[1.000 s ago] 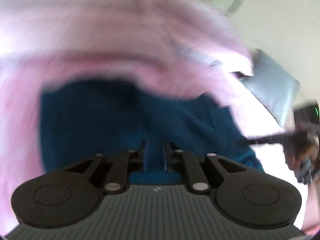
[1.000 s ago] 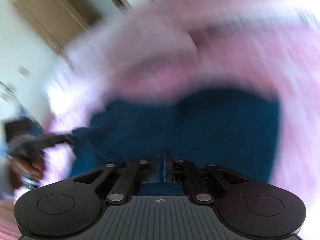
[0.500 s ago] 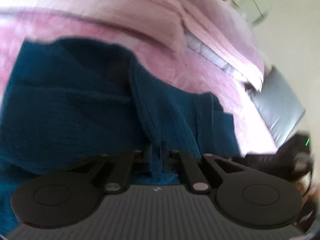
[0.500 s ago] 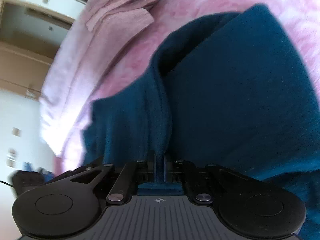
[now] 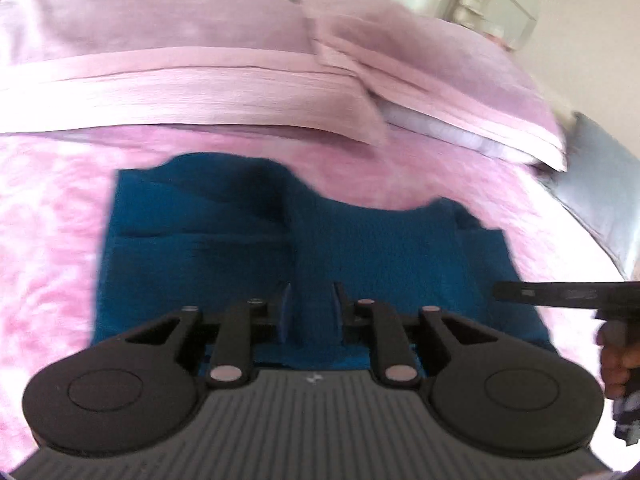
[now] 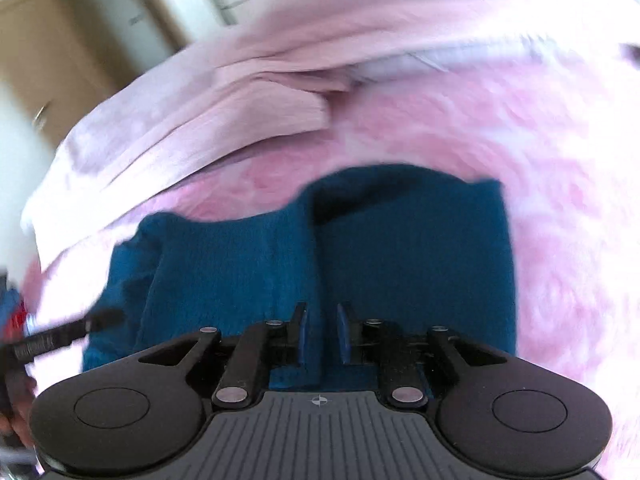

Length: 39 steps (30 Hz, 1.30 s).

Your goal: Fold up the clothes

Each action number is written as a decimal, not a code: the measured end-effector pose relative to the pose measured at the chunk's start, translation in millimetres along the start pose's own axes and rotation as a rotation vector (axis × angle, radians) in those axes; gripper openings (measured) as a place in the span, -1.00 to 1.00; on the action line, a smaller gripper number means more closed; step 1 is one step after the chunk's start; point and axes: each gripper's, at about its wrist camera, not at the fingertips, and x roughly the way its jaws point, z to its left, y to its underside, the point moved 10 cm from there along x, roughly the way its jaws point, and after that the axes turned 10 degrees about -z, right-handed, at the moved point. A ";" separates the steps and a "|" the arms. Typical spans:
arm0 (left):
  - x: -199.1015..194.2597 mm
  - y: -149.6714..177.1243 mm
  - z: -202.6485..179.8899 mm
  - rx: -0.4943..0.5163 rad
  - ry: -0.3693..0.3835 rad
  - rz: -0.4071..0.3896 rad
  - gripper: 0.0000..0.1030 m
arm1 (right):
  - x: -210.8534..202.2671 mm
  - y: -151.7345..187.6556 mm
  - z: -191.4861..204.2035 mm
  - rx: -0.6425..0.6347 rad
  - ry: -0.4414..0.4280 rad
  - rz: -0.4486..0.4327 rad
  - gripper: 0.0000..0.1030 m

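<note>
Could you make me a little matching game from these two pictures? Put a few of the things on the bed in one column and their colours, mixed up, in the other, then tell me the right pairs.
Things:
1. garment
2. bedspread
3. cushion
4. folded sheet

Colours:
A. grey
B. plain pale pink
C. dark teal blue
D. mottled pink and white

Pairs: 1-C, 2-D, 3-A, 4-B

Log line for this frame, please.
step: release after fold | left tool: opening, nothing gripped | right tool: opening, nothing gripped | blue garment: on pink bed
</note>
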 end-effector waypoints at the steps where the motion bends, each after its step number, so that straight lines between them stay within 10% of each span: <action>1: 5.0 5.4 -7.5 0.025 0.016 0.017 -0.69 | 2.6 6.6 6.8 -0.037 -0.018 0.008 -0.64; 4: 15.6 33.0 -14.5 0.151 -0.007 0.074 -0.64 | -1.7 29.6 12.5 -0.100 -0.020 0.028 -0.64; 11: -65.5 63.7 3.7 0.067 0.032 0.081 -0.63 | -76.1 80.5 1.5 -0.026 0.023 0.059 -0.63; 23: -263.8 205.1 46.3 0.079 0.050 0.190 -0.64 | -263.0 259.6 9.3 -0.103 0.414 0.171 -0.64; 33: -325.3 203.7 76.1 -0.097 -0.062 0.149 -0.45 | -306.9 262.9 21.0 -0.069 0.391 0.212 -0.61; 36: -322.6 201.4 81.7 -0.228 -0.069 0.093 -0.35 | -321.9 253.0 -1.8 0.048 0.344 0.126 0.16; 39: -315.0 208.3 90.9 -0.354 -0.067 0.060 -0.27 | -331.7 255.8 -33.4 0.231 0.262 0.072 0.20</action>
